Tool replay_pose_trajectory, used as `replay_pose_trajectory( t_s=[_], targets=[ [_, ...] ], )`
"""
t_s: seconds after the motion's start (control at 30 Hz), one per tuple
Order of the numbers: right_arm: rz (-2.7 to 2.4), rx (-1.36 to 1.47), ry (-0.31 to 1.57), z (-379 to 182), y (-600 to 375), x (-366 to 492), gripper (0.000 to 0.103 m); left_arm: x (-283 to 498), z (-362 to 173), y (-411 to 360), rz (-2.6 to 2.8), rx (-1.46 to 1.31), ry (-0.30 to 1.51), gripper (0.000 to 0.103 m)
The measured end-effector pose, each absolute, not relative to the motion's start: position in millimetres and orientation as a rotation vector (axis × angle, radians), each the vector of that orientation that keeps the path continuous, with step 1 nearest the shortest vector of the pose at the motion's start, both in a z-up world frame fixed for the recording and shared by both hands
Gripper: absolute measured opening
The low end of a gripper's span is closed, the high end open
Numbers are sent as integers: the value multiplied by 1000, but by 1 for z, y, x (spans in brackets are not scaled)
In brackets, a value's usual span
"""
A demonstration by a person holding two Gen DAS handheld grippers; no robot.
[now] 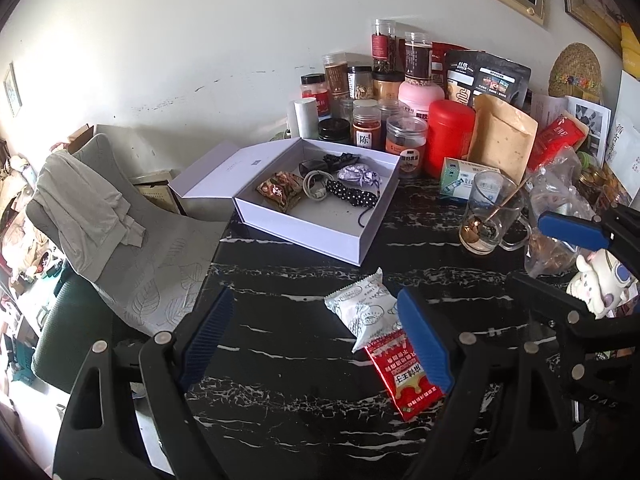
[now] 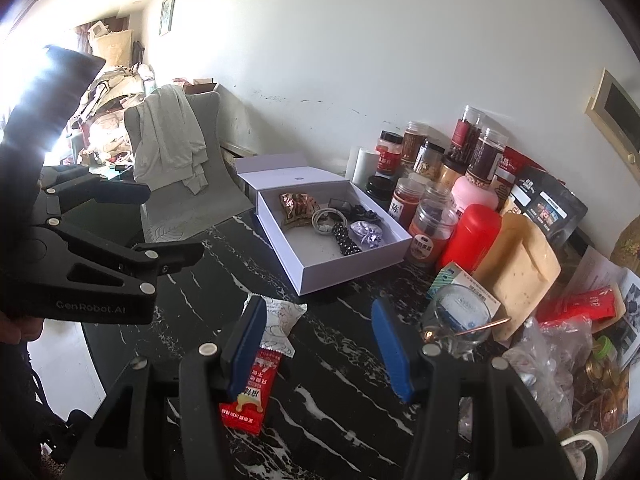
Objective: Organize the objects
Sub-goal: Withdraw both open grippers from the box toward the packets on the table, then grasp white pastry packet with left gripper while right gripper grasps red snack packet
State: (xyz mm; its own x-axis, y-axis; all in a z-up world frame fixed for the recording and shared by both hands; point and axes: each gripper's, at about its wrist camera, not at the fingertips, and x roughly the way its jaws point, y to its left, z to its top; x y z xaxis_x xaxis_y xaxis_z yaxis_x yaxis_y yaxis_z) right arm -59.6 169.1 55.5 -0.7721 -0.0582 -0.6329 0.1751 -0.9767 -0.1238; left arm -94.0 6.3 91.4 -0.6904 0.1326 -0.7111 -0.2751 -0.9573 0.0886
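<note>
Two snack packets point(image 1: 374, 326) lie loose between empty, parted grippers point(image 1: 316, 344) point(image 2: 320, 352) — white box point(image 1: 316, 220) part-filled; sorting unfinished, right jaws wide.

left gripper point(image 1: 320, 336) | black frame | blue ribbed pads | silver rivets

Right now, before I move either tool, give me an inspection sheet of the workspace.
Surface: black marble-pattern table, bare in front.
Job's things: open white box holding a cable, hair ties and a pouch; white snack packet and red packet lie loose in front of it.
Clutter: jars, red canister, pouches, glass mug with spoon, along the wall.
Grippers: left tool open, empty; right tool open, empty.
Cables: one coiled cable inside the box.
Surroundings: chair with grey garment, white wall.
</note>
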Motion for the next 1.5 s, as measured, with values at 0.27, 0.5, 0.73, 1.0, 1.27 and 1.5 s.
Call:
replay_pose_trajectory(
  t_s=[0.27, 0.5, 0.73, 1.0, 1.27, 1.5],
  targets=[
    [-2799, 1055, 231, 27, 173, -50, 55, -80, 59, 9, 2657, -1160, 247, 83],
    [-2761, 1128, 190, -3, 182, -50, 55, -76, 23, 15, 2613, -1219, 237, 83],
    [-2726, 1174, 168, -28, 187, -53, 55, -81, -8, 17, 2574, -1253, 206, 83],
    [-2652, 1248, 134, -59, 185, -61, 55, -95, -24, 15, 2561, -1281, 190, 83],
    [-2566, 1276, 80, -86, 167, -72, 65, -114, -20, -2, 2615, -1274, 182, 83],
    [-2522, 1320, 69, -105, 146, -90, 69, -133, -24, -16, 2610, -1297, 101, 83]
  ],
)
